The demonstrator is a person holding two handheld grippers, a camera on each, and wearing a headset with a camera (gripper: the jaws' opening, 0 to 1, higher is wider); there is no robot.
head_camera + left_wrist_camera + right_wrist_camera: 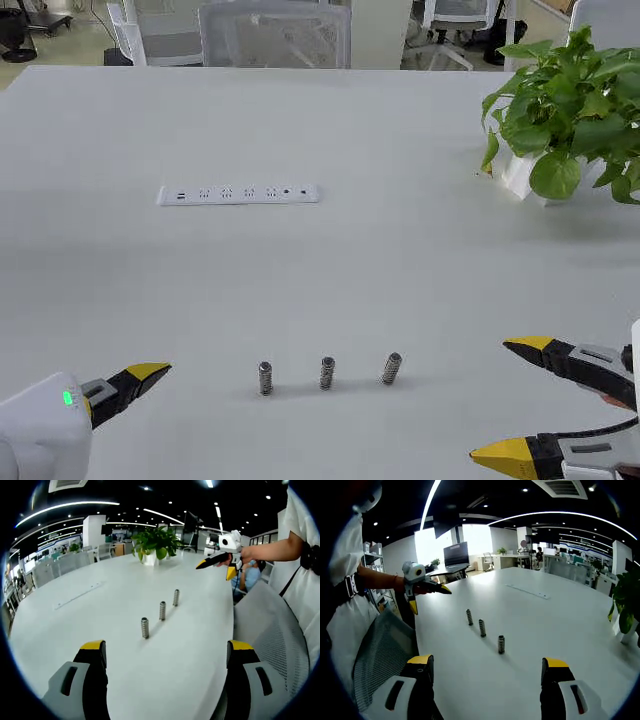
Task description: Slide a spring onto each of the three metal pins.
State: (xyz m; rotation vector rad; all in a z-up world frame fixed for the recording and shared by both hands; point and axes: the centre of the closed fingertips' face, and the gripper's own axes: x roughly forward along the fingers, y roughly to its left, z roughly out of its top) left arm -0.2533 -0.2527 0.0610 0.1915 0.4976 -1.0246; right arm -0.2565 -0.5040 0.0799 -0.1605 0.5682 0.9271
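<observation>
White power strip, potted plant beyond springs

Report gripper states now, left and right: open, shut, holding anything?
Left gripper: open, holding nothing.
Right gripper: open, holding nothing.
</observation>
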